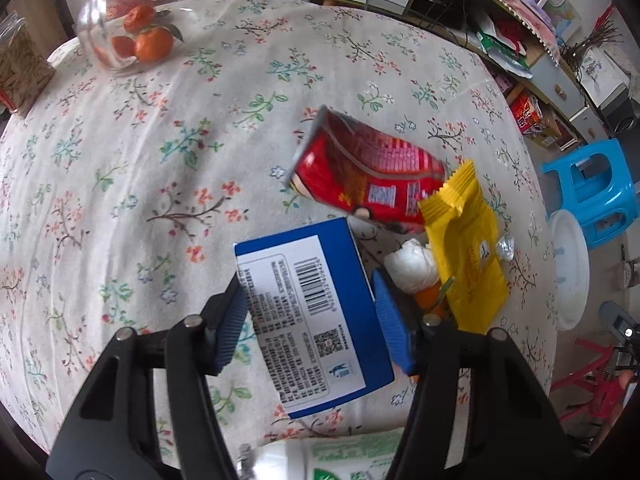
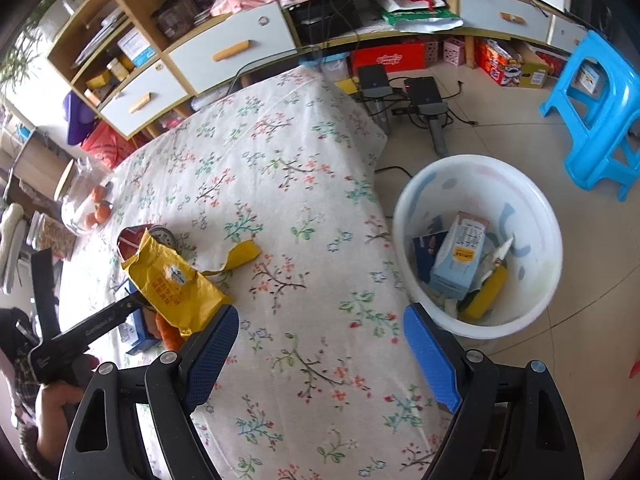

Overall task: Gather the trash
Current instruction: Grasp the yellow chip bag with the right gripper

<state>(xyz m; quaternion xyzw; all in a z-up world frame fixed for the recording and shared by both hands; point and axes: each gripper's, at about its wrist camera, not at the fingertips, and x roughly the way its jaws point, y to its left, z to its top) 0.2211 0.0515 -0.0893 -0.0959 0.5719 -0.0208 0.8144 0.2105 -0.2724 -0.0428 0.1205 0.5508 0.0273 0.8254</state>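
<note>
Blue rectangular cardboard box (image 1: 312, 316) with white barcode label sits between left gripper (image 1: 312, 320) pads, clamped, above floral tablecloth (image 1: 160, 160). Beside it: red crumpled snack bag (image 1: 360, 168), yellow foil wrapper (image 1: 468, 248). Right gripper (image 2: 320, 356) spread, holding nothing, near white round plastic bin (image 2: 536, 280) on floor.

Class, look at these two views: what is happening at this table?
A person is clearing rubbish. The left gripper is closed on a blue and white cardboard box above the floral tablecloth. The right gripper is open and empty beside the white plastic bin. A red packet and yellow wrapper remain.
</note>
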